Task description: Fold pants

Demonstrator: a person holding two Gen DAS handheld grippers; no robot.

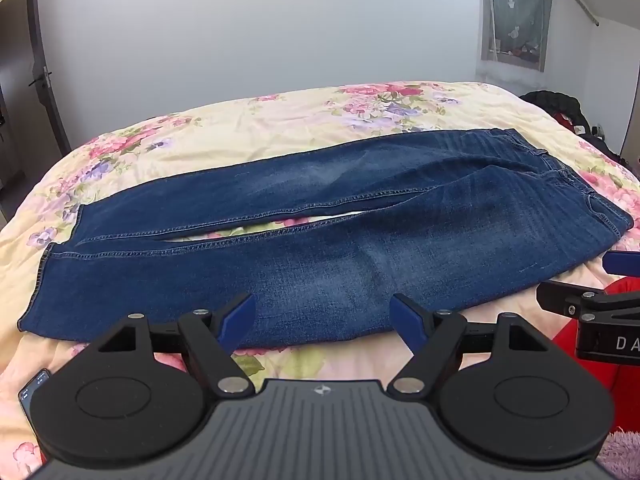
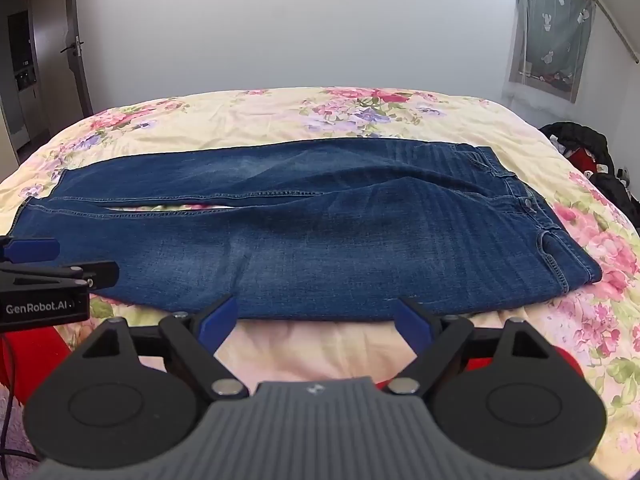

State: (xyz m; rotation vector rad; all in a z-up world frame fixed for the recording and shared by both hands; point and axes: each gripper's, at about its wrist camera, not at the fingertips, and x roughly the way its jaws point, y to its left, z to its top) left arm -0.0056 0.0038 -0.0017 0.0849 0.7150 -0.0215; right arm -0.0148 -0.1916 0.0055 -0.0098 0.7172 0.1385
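Note:
Blue jeans lie flat across the bed, legs to the left, waistband to the right, a narrow gap between the legs. They also show in the right wrist view. My left gripper is open and empty, just above the near edge of the front leg. My right gripper is open and empty at the near edge of the jeans, toward the waist end. The right gripper shows at the right edge of the left wrist view; the left gripper shows at the left edge of the right wrist view.
The bed has a yellow floral cover. A phone lies at the near left. Dark clothing sits past the bed's right side. A door is at far left, a curtain at far right.

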